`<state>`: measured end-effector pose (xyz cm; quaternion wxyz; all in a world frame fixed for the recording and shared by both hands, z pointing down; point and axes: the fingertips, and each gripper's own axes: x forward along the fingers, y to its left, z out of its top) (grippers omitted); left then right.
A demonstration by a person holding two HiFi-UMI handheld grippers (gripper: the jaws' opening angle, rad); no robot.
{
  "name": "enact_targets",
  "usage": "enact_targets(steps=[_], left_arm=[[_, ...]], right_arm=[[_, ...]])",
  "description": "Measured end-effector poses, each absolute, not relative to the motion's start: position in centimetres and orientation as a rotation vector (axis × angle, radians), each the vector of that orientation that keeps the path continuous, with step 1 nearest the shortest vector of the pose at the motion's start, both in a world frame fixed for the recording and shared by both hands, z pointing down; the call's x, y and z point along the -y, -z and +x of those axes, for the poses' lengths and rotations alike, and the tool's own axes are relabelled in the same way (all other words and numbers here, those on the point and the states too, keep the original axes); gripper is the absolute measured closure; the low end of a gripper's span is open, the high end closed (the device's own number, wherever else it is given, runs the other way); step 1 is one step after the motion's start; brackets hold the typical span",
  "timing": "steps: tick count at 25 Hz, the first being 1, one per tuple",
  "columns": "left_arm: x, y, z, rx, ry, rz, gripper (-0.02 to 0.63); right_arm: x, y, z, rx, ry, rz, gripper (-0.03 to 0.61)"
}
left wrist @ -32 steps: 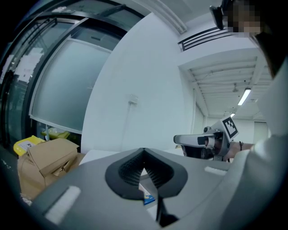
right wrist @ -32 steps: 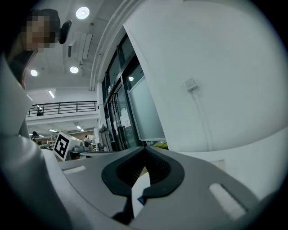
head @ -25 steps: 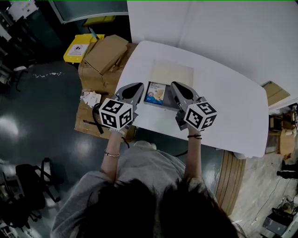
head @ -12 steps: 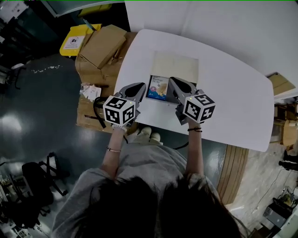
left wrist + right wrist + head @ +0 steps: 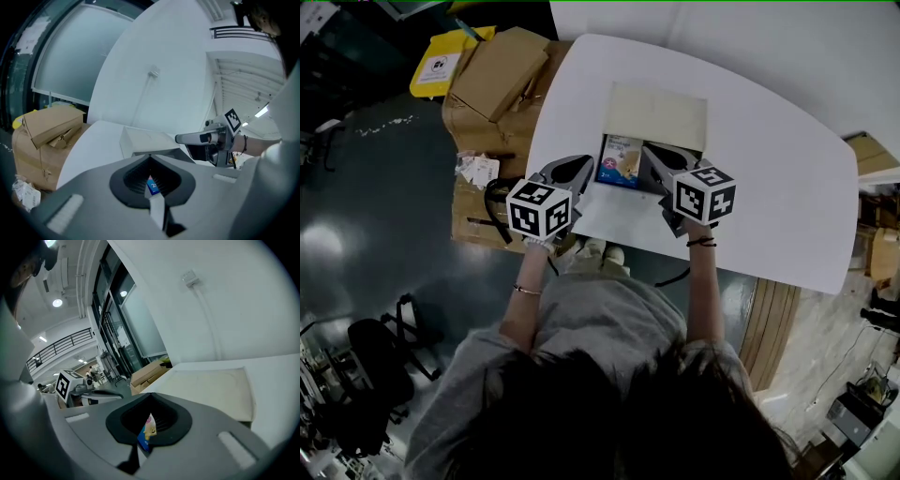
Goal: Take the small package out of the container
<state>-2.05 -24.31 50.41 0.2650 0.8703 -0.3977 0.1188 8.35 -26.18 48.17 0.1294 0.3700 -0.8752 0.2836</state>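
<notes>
The small package [image 5: 619, 161], blue and cream print, hangs between both grippers just in front of the near edge of the flat beige container [image 5: 656, 117] on the white table [image 5: 769, 187]. My left gripper [image 5: 586, 169] is shut on its left edge; a blue sliver of the package [image 5: 152, 186] shows in the closed jaws of the left gripper [image 5: 151, 174]. My right gripper [image 5: 650, 161] is shut on its right edge, with a corner of the package [image 5: 147, 431] in the right gripper [image 5: 151, 416]. The container [image 5: 145, 139] lies just beyond. Whether the package touches the table is hidden.
Cardboard boxes [image 5: 492, 70] are stacked off the table's left side, with a yellow bin [image 5: 439, 66] behind them. A white wall rises behind the table. The person stands at the table's near edge, over dark floor.
Both grippers have sunk toward the table with the package still held between them. They stay at the container's near edge.
</notes>
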Motion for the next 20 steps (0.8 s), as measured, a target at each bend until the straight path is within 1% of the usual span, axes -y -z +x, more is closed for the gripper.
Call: enact_targets(steps=[13,20], left_arm=[[24.5,-53.1,-2.1,1.017,-0.394,2.308,0.626],[24.8,-53.7,-2.0,1.005,-0.402,2.304,0.626]], right_arm=[[26.2,-51.6,8.1,2.456,-0.911,0.921,0.566],[26.3,-53.2,8.6,2.368,-1.015,0.888,0.565]])
